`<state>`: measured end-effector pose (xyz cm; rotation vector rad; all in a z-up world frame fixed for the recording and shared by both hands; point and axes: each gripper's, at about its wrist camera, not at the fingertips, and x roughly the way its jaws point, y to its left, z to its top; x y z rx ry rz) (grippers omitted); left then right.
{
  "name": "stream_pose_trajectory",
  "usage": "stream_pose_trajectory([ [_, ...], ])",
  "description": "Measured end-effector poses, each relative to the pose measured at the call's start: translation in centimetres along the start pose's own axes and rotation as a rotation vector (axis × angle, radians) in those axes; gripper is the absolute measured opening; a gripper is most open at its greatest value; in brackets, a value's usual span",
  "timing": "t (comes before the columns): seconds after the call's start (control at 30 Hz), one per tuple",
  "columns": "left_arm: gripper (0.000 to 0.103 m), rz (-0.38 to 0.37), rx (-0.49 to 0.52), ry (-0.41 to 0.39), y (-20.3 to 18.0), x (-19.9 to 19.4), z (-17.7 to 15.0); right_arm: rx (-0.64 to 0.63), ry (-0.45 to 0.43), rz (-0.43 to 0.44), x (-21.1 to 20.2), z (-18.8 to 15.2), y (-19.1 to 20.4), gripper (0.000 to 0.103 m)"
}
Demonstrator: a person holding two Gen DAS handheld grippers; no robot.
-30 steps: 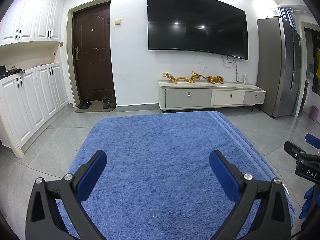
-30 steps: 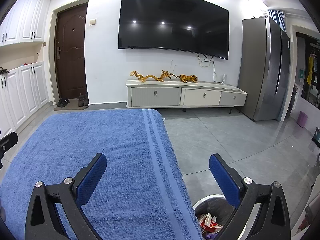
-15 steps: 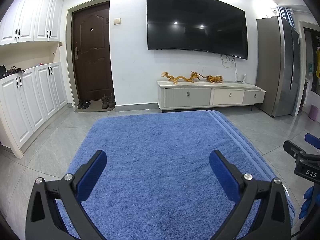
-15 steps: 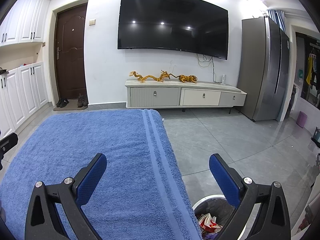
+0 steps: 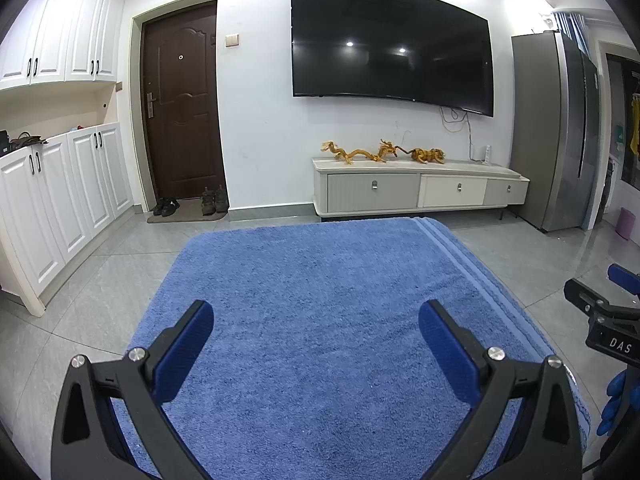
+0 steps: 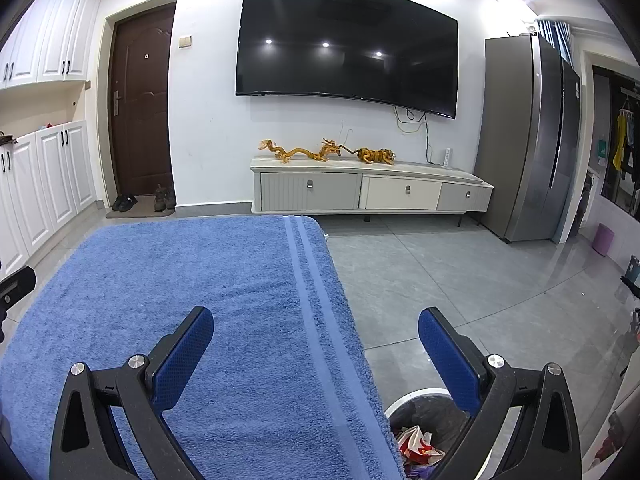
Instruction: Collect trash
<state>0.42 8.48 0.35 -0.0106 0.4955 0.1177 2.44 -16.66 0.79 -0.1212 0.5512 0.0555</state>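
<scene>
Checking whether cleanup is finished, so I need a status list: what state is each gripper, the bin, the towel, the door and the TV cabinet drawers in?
left gripper: open, holding nothing
right gripper: open, holding nothing
trash bin: lined, trash inside
blue towel: spread flat, nothing on it
door: closed
drawers: all shut
TV: off

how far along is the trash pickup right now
Looks done or nearly so: the blue towel shows no litter, and wrappers already sit in the trash bin beside it. In hand: nothing; the left hand-held gripper and right hand-held gripper are both open and empty. Left: nothing visible.
</scene>
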Motion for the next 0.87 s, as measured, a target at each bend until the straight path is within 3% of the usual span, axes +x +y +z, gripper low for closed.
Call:
stream_pose_trajectory([
  [0.87, 0.103, 0.003, -0.023, 0.019, 1.2, 0.9, -0.3, -0.034, -0.001, -0.014, 0.5, 0.0, 1.2, 0.103],
])
